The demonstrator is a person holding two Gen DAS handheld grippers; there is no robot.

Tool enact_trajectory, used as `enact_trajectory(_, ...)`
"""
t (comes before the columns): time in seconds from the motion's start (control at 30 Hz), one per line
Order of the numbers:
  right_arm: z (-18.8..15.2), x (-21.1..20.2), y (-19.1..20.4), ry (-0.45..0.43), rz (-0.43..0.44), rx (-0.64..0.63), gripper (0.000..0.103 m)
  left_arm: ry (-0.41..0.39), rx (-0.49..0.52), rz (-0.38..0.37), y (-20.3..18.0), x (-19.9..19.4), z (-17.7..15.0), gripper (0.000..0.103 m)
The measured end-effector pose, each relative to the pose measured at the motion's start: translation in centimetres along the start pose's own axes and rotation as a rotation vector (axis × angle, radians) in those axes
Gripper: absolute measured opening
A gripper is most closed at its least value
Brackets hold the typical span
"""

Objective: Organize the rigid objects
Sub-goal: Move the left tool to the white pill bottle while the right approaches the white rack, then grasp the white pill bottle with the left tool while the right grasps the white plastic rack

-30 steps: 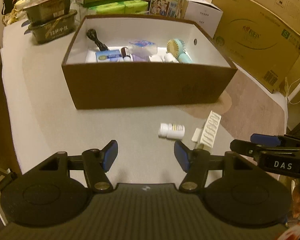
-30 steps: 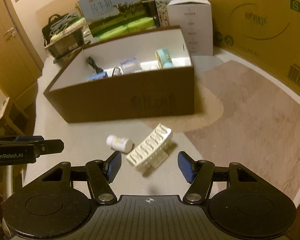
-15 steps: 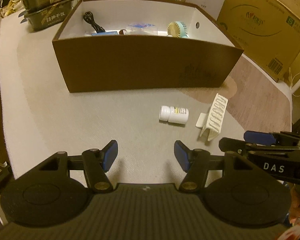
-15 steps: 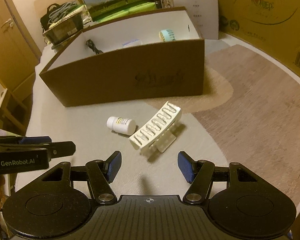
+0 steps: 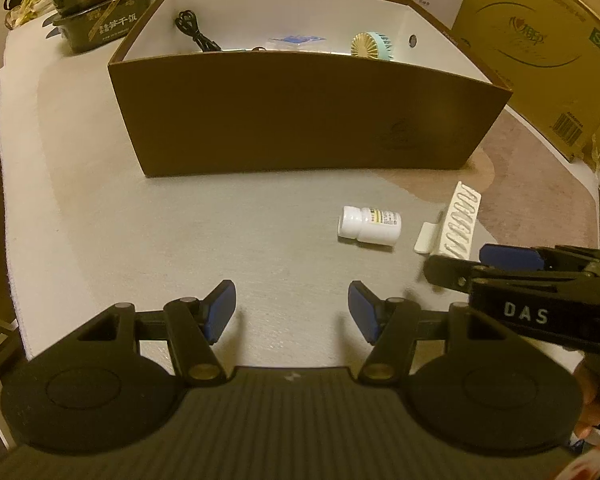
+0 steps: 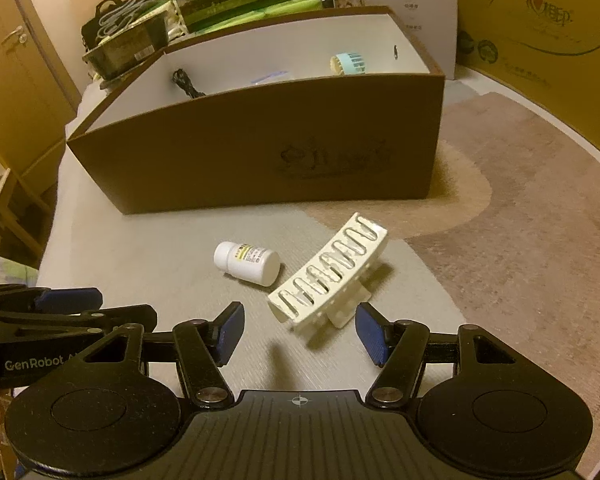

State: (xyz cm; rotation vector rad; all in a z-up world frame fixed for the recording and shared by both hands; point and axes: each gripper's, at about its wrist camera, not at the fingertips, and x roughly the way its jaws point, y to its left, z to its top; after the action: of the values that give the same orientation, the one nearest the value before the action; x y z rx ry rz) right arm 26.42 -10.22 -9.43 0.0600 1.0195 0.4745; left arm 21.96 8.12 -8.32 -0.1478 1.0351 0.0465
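1. The brown box (image 5: 300, 120) stands on the desk (image 5: 100, 220), open at the top and white inside. I take it as the landmark.
2. A white hair claw clip (image 6: 328, 276) lies on the desk in front of the box, off its right front corner. In the right wrist view its long axis runs diagonally, the far end pointing up toward that corner and the near end toward the tool; its slotted, curved back faces up.
3. A small white pill bottle (image 6: 247, 261) lies on its side just left of the clip, also in front of the box. Its cap end points left and away and its flat base faces the clip. The two sit close, but I cannot tell whether they touch.
4. The right tool (image 6: 299, 332) is released, its blue pads spread wide on either side of the clip's near end without gripping it.
5. The left tool (image 5: 292, 308) is likewise spread and grasps nothing, low over bare desk in front of the box, left of the bottle (image 5: 369, 225) and the clip (image 5: 460, 220).
6. Inside the box lie a black cable (image 5: 196, 36) toward the left wall and a small mint-green fan (image 5: 370, 44) toward the right.
7. Behind the box, cardboard cartons (image 5: 540, 40) and stacked dark food trays (image 5: 100, 8) crowd the desk's far side.
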Motion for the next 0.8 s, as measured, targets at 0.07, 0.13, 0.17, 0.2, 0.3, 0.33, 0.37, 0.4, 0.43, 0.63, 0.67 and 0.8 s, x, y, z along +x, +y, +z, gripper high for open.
enact_trajectory(0.07, 0.2, 0.5, 0.2, 0.004, -0.010, -0.004, 0.062, 0.001, -0.002, 0.003, 0.1, 0.1, 0.0, 0.060)
enact_trajectory(0.13, 0.3, 1.0, 0.3, 0.005, -0.018, -0.006, 0.062, 0.003, 0.000, 0.003, 0.2, 0.3, 0.0, 0.060)
enact_trajectory(0.17, 0.4, 1.2, 0.4, 0.004, -0.023, -0.006, 0.062, 0.005, 0.001, 0.004, 0.2, 0.5, 0.0, 0.060)
enact_trajectory(0.2, 0.5, 1.4, 0.3, 0.002, -0.027, -0.007, 0.062, 0.006, 0.003, 0.003, 0.2, 0.6, 0.0, 0.060)
enact_trajectory(0.3, 0.7, 1.6, 0.1, -0.007, -0.049, -0.021, 0.060, 0.009, 0.012, -0.004, 0.0, 1.0, -0.1, 0.060)
enact_trajectory(0.33, 0.7, 1.7, 0.0, -0.009, -0.055, -0.028, 0.058, 0.008, 0.016, -0.008, -0.1, 1.1, 0.0, 0.060)
enact_trajectory(0.37, 0.7, 1.7, -0.2, -0.010, -0.058, -0.035, 0.053, 0.006, 0.022, -0.014, -0.2, 1.2, -0.1, 0.060)
enact_trajectory(0.4, 0.7, 1.7, -0.4, -0.009, -0.062, -0.040, 0.048, 0.005, 0.026, -0.020, -0.3, 1.3, 0.0, 0.060)
enact_trajectory(0.43, 0.7, 1.7, -0.6, -0.008, -0.068, -0.041, 0.047, 0.005, 0.032, -0.028, -0.4, 1.5, 0.0, 0.060)
enact_trajectory(0.63, 0.7, 1.3, -2.3, -0.010, -0.086, -0.038, 0.043, -0.013, 0.063, -0.068, -1.5, 2.5, 0.3, 0.060)
enact_trajectory(0.67, 0.7, 1.3, -2.6, -0.010, -0.084, -0.036, 0.043, -0.016, 0.070, -0.076, -1.7, 2.8, 0.4, 0.060)
enact_trajectory(0.8, 0.8, 1.3, -3.3, -0.015, -0.067, -0.017, 0.043, -0.036, 0.098, -0.100, -2.6, 3.9, 0.9, 0.061)
